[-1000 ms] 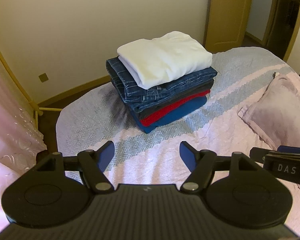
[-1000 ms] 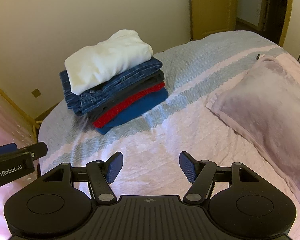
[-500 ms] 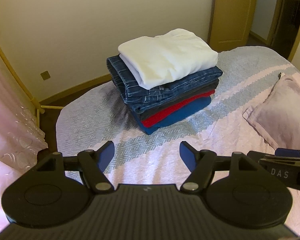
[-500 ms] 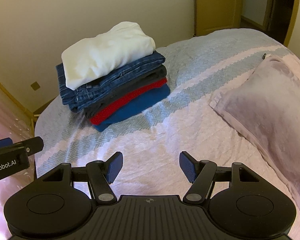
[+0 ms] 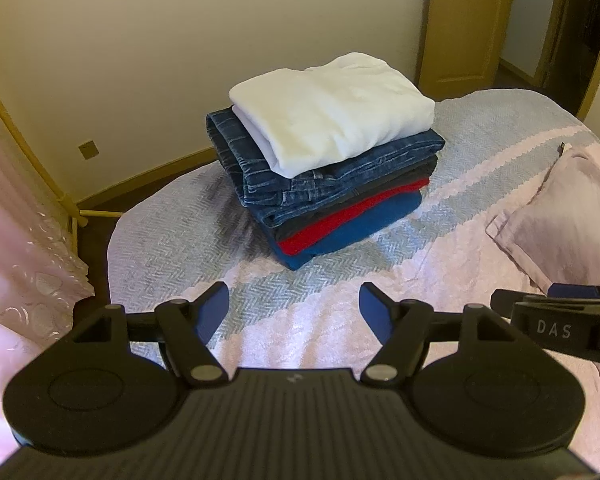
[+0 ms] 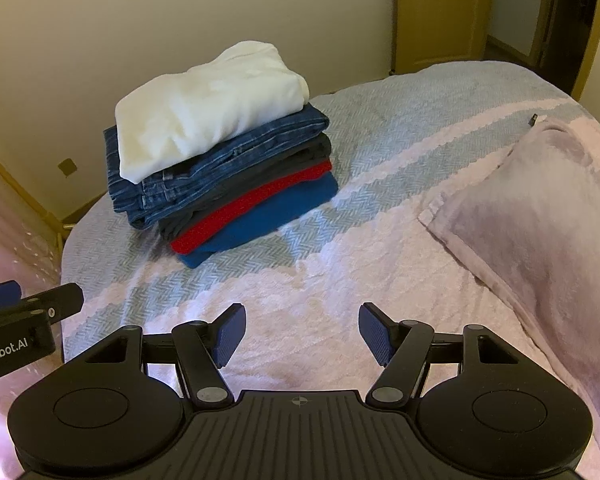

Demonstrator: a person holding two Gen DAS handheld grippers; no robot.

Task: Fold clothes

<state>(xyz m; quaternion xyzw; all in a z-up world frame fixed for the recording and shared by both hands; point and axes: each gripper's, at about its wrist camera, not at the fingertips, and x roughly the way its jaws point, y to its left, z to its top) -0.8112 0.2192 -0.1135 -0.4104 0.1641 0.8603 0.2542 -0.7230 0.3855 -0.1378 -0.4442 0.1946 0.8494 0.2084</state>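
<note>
Folded stack [image 5: 332, 160] on bed [image 5: 180, 240], white top [image 6: 208, 108] uppermost. Pillow [image 6: 540, 208] right of stack. Left gripper [image 5: 294, 308] and right gripper [image 6: 302, 332] both spread apart, empty, near side of stack.

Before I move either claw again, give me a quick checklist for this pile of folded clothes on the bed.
1. Left claw open and empty: ok.
2. Right claw open and empty: ok.
3. Both claws clear of the pile: ok, they hover over the bedspread in front of it.
4. White top lying flat on the jeans: ok.
5. Pile squarely stacked: not ok, the red layer and blue layer are offset from the jeans.
6. Another garment left to fold: cannot tell, none in view.
</note>
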